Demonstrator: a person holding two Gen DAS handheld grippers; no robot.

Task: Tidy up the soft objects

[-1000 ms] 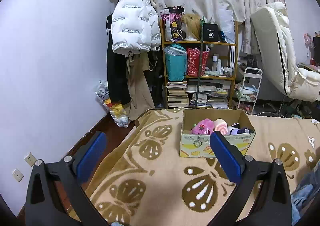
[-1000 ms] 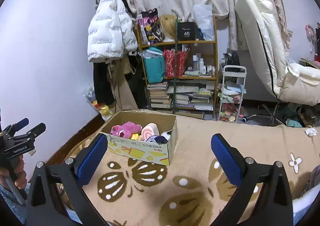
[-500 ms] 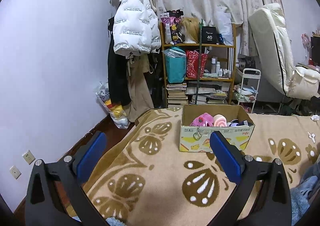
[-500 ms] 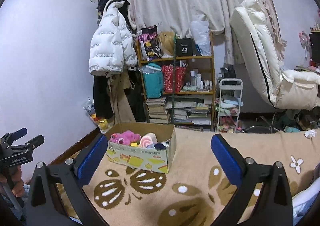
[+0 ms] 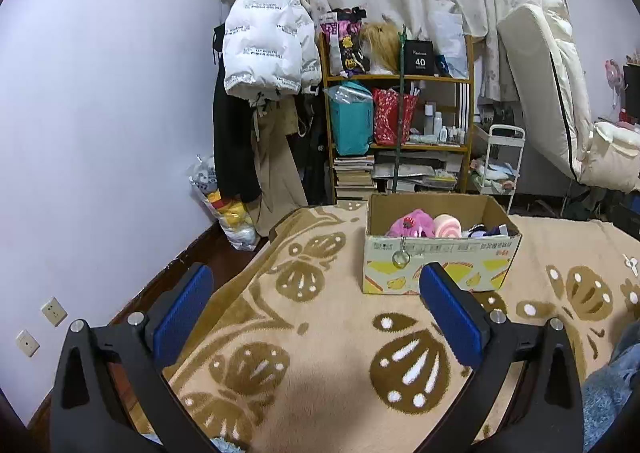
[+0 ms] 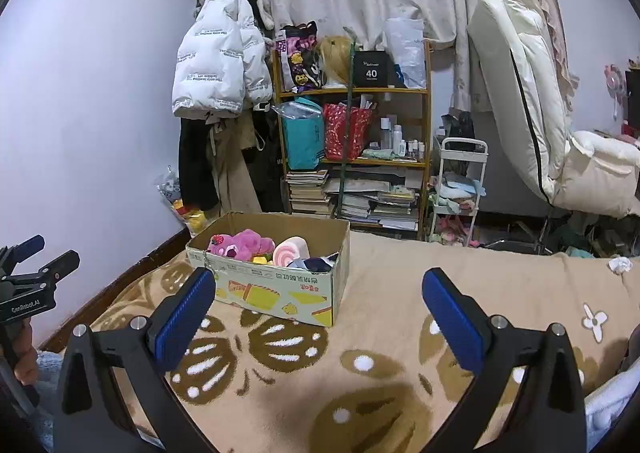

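A cardboard box (image 5: pixel 440 269) stands on the bed's tan butterfly blanket (image 5: pixel 320 333). It holds a pink plush toy (image 5: pixel 412 223), a pink-and-white swirl plush (image 5: pixel 447 226) and dark soft items (image 5: pixel 486 232). The box also shows in the right wrist view (image 6: pixel 276 285), with the pink plush (image 6: pixel 244 243) inside. My left gripper (image 5: pixel 316 313) is open and empty, held above the blanket short of the box. My right gripper (image 6: pixel 318 317) is open and empty, to the right of the box. The left gripper also shows at the right wrist view's left edge (image 6: pixel 28 281).
A wooden shelf (image 5: pixel 396 133) of books and bags stands behind the bed, with a coat rack (image 5: pixel 264 53) to its left. A white trolley (image 6: pixel 460 193) and a cream recliner (image 6: pixel 540 113) are at the right. A crumpled tissue (image 6: pixel 619 264) lies on the blanket.
Both grippers have risen and drawn back a little from the box, so the views tilt up. Both stay open and empty.
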